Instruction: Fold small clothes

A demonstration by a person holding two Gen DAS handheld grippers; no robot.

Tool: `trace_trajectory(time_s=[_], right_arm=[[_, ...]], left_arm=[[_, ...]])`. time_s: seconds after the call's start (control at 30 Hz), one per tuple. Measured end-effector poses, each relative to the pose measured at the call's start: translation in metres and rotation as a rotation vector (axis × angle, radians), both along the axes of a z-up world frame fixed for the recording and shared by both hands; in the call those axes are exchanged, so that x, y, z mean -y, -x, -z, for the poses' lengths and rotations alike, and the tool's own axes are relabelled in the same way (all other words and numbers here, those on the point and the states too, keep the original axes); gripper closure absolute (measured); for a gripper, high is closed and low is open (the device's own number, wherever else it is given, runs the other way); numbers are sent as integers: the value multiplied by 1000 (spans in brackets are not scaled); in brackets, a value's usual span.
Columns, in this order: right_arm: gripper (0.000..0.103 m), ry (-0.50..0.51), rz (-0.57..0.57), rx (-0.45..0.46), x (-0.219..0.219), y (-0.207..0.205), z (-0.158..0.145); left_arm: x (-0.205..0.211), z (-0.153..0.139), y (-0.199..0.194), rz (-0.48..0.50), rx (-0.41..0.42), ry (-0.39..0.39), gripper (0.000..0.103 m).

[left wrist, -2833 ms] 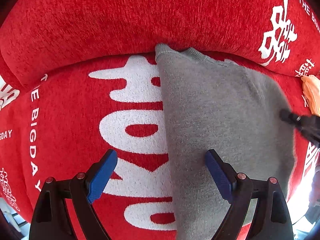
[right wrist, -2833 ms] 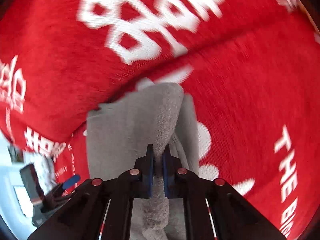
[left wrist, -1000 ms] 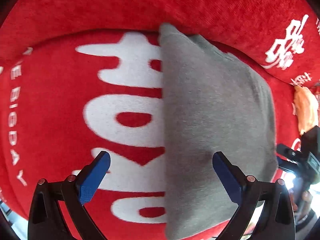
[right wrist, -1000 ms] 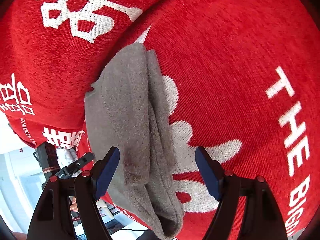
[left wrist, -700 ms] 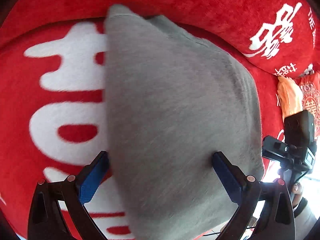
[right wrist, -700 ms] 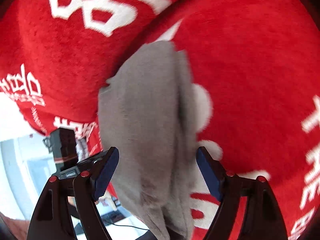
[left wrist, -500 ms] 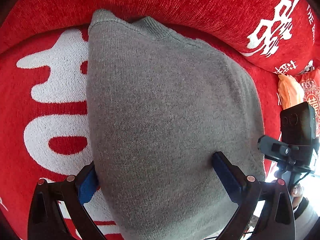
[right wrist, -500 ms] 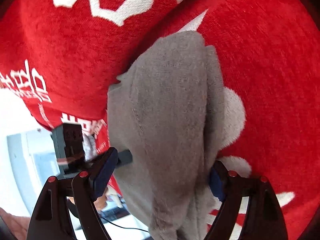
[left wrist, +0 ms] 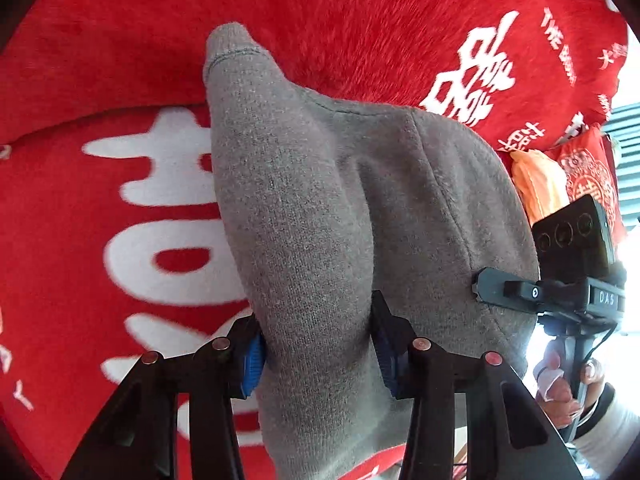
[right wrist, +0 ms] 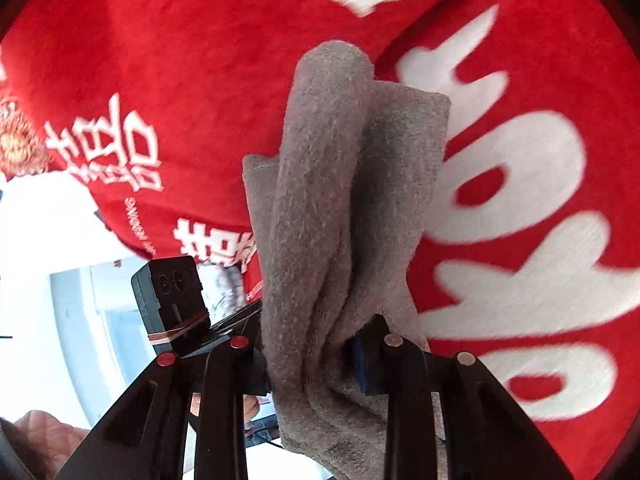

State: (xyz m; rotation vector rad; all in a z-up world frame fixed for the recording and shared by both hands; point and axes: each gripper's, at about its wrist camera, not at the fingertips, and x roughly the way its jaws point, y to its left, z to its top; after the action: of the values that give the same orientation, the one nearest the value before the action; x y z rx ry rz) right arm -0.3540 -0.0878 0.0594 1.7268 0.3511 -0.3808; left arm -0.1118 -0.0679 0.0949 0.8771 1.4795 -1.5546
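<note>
A folded grey knit garment (left wrist: 320,208) lies on a red blanket with white lettering (left wrist: 80,208). My left gripper (left wrist: 318,354) is shut on a thick bunched fold of the garment's near edge, blue pads pressed into both sides. My right gripper (right wrist: 312,358) is shut on the other near edge of the same grey garment (right wrist: 336,208), several layers bunched between its fingers. The right gripper's body also shows in the left wrist view (left wrist: 560,296), at the garment's right edge, held by a hand.
A red cushion with white characters (left wrist: 400,32) rises behind the garment. An orange cloth (left wrist: 536,188) and a red patterned item (left wrist: 588,176) lie at the right. The left gripper's camera block (right wrist: 172,292) shows in the right wrist view.
Both grippers were open and straddling the garment half a second ago; both have now closed on its near edge, bunching it up. The garment's near part has lifted into ridges.
</note>
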Motion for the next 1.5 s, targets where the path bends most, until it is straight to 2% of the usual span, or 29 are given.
trace_trajectory(time_s=[0.13, 0.3, 0.37, 0.4, 0.47, 0.53, 0.67, 0.7, 0.77, 0.8, 0.87, 0.97, 1.0, 1.03, 1.07, 1.17, 1.2, 1.23, 1.27, 1.3, 1.33, 1.37, 1.47, 1.5], right_arm=[[71, -16, -23, 26, -23, -37, -6], [71, -63, -79, 25, -52, -90, 13], [67, -78, -116, -61, -58, -109, 24], [65, -88, -144, -152, -59, -116, 29], [45, -58, -192, -320, -59, -121, 23], [43, -9, -223, -392, -58, -121, 11], [44, 128, -217, -654, -60, -105, -21], [48, 164, -199, -659, -60, -104, -32], [88, 220, -198, -616, -62, -110, -49], [92, 237, -217, -612, -63, -117, -53], [93, 269, -299, -607, -67, -138, -53], [96, 306, -419, -719, -76, -153, -29], [97, 312, -469, -797, -79, -153, -11], [99, 306, -492, -835, -80, -150, 3], [101, 313, -474, -812, -79, -146, 7], [99, 233, -344, -682, -68, -118, 0], [94, 213, -257, -623, -64, -103, -5], [77, 187, -183, -592, -59, -89, -6], [41, 142, -118, -565, -52, -77, -2], [27, 79, -57, -508, -43, -63, 8], [24, 45, -34, -462, -39, -61, 15], [25, -5, -15, -404, -35, -56, 26], [38, -120, -8, -301, -24, -57, 59], [44, -130, -13, -296, -24, -61, 62]], left_arm=[[-28, -16, -37, -35, 4, -1, 56], [-65, -14, -92, -60, 85, -25, 56], [-77, 0, -111, -82, 139, -56, 55], [-81, 5, -118, -90, 167, -72, 55], [-91, 13, -140, -127, 237, -96, 55], [-97, 6, -159, -166, 199, -79, 55], [-99, -6, -178, -205, 253, -42, 55], [-98, -7, -178, -216, 257, -35, 55], [-97, -6, -178, -232, 249, -31, 55], [-97, -5, -179, -232, 245, -31, 55], [-96, 0, -172, -218, 251, -33, 55], [-94, 19, -149, -170, 354, -37, 53], [-95, 24, -147, -164, 373, -31, 50], [-95, 27, -147, -164, 380, -26, 45], [-95, 29, -147, -171, 396, -16, 33], [-96, 27, -151, -174, 407, -20, 30], [-97, 25, -153, -175, 407, -21, 30], [-97, 25, -154, -174, 407, -23, 30], [-98, 25, -155, -174, 405, -26, 30], [-97, 26, -154, -179, 405, -29, 30], [-96, 27, -154, -185, 406, -32, 30], [-96, 27, -154, -187, 407, -35, 30], [-96, 26, -152, -183, 420, -30, 30], [-97, 25, -152, -181, 421, -28, 30]])
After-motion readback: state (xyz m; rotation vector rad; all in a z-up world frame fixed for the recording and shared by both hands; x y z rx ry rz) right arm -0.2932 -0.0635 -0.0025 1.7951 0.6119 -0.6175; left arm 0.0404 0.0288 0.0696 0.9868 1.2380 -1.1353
